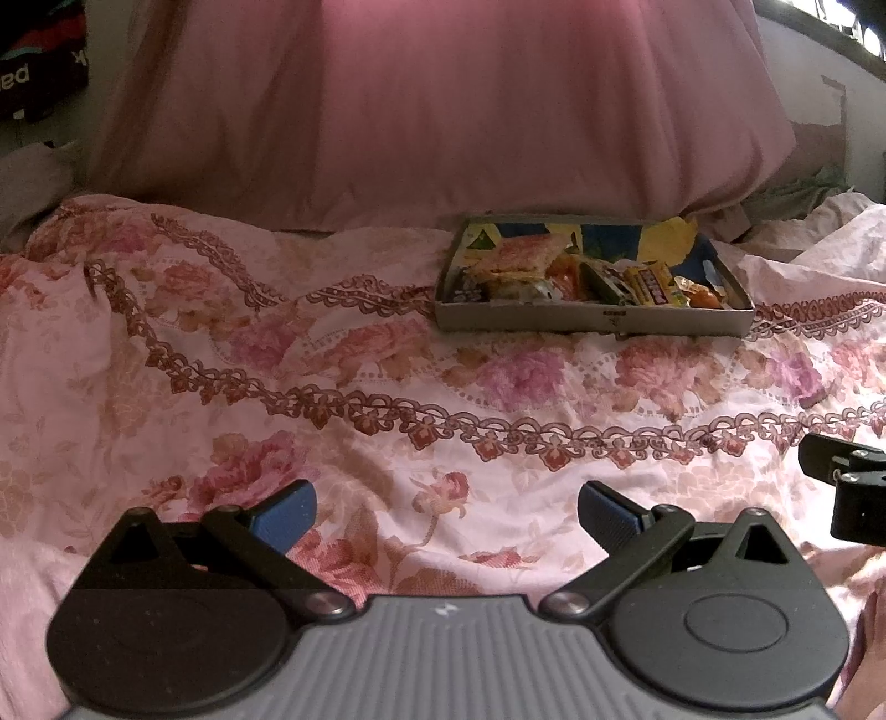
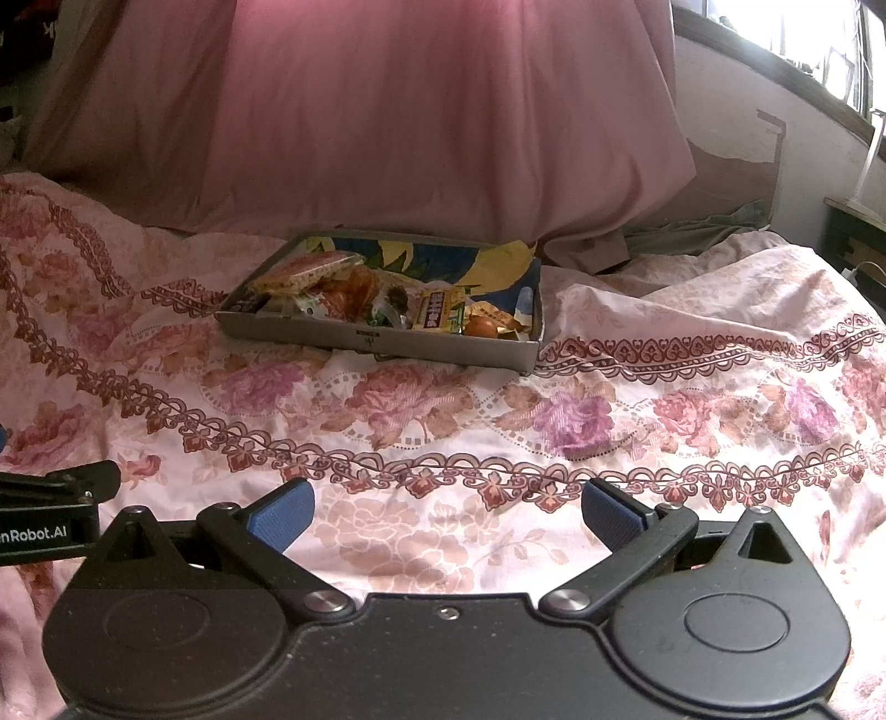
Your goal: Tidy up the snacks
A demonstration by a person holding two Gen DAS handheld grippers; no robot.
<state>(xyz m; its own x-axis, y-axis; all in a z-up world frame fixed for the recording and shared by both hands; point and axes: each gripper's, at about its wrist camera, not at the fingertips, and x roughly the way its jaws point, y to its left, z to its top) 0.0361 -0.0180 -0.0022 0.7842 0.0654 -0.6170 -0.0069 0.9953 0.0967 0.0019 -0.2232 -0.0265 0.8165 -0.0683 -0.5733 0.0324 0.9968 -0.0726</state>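
Note:
A shallow grey cardboard tray (image 1: 592,320) lies on the floral bedspread, filled with several wrapped snacks (image 1: 559,277): a flat pink-orange packet, orange sweets, a yellow bar. It also shows in the right wrist view (image 2: 382,340) with the snacks (image 2: 387,302) inside. My left gripper (image 1: 446,518) is open and empty, low over the bedspread, well short of the tray. My right gripper (image 2: 446,518) is open and empty, also short of the tray. Part of the right gripper shows at the left view's right edge (image 1: 847,487).
A large pink pillow (image 1: 443,111) stands behind the tray. The pink floral bedspread (image 2: 664,415) is wrinkled and bunched at the right. A wall and bright window (image 2: 803,44) lie to the far right. Dark boxes (image 1: 33,66) sit at the far left.

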